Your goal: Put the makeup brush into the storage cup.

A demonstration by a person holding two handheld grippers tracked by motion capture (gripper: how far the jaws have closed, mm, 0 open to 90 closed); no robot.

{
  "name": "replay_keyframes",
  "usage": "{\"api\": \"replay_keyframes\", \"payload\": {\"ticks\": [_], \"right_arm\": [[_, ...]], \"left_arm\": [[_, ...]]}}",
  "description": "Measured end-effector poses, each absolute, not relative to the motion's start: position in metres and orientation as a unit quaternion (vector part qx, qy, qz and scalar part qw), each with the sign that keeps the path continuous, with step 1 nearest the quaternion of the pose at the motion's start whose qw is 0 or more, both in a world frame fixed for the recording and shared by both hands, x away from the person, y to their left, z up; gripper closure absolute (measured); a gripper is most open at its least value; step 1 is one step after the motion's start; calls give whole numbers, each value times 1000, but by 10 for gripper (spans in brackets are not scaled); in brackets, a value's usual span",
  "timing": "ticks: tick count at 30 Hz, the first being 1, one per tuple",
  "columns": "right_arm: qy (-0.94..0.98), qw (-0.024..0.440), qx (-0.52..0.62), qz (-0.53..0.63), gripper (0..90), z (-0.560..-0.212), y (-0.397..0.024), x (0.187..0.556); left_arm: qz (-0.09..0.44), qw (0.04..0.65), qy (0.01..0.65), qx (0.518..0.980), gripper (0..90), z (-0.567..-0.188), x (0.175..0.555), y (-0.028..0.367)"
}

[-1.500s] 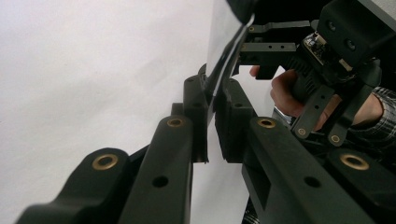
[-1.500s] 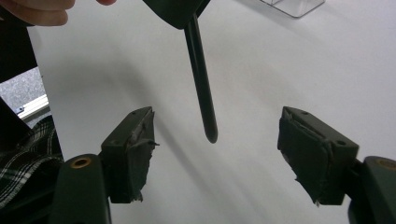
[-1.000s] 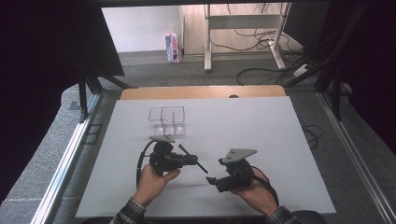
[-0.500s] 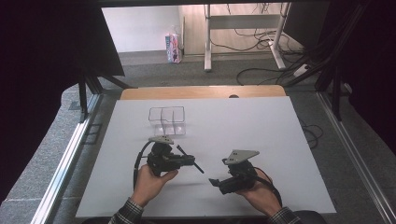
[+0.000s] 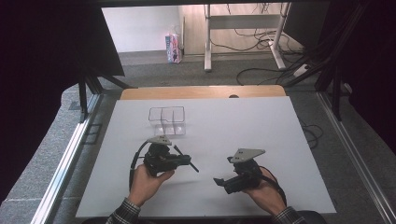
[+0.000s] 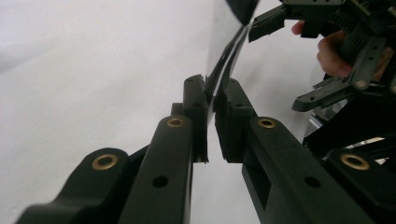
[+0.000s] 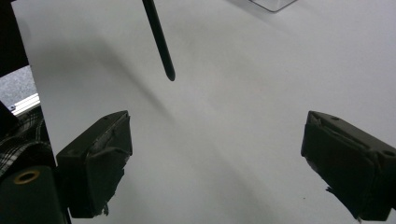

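White tabletop [image 5: 261, 135] stretches out under both hands, with a wooden strip along its far edge and grey floor, desk legs and loose cables beyond. From the high view, a clear plastic tray [image 5: 167, 120] with compartments sits at about twelve o'clock from the left gripper [image 5: 184, 161], close to it but apart. That gripper lies nearly level in the person's left hand [image 5: 147, 182], with a thin black rod [image 5: 186, 158] sticking out of it toward four o'clock.

From above I cannot tell how the rod is held. The left gripper view settles it: the two black jaws are clenched on the dark, thin rod [image 6: 229, 56], which runs up and away from between the pads. Farther off at two o'clock in that view are the right gripper [image 6: 285, 60] and the fingers around it.

The right gripper [image 5: 219, 182], in the right hand [image 5: 266, 191], points toward nine o'clock in the high view, well apart from the tray. Its own view shows what the high view blurs: the jaws stand wide, released, having just been opening, with bare table between them. The rod's tip [image 7: 161, 42] hangs at eleven o'clock, clear of both pads, and a corner of the tray [image 7: 273, 4] peeks in at one o'clock.
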State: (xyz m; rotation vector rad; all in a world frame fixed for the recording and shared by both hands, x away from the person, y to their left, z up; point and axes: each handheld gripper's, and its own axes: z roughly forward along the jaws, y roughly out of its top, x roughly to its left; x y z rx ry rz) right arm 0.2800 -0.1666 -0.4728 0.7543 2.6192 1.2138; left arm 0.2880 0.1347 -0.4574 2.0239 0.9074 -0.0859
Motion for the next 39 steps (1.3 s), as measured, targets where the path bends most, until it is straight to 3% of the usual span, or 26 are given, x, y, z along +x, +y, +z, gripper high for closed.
{"api": "replay_keyframes", "payload": {"ticks": [39], "right_arm": [[882, 131, 278, 358, 22, -469, -209, 292]], "left_arm": [[42, 396, 394, 829, 837, -454, 290, 162]]}}
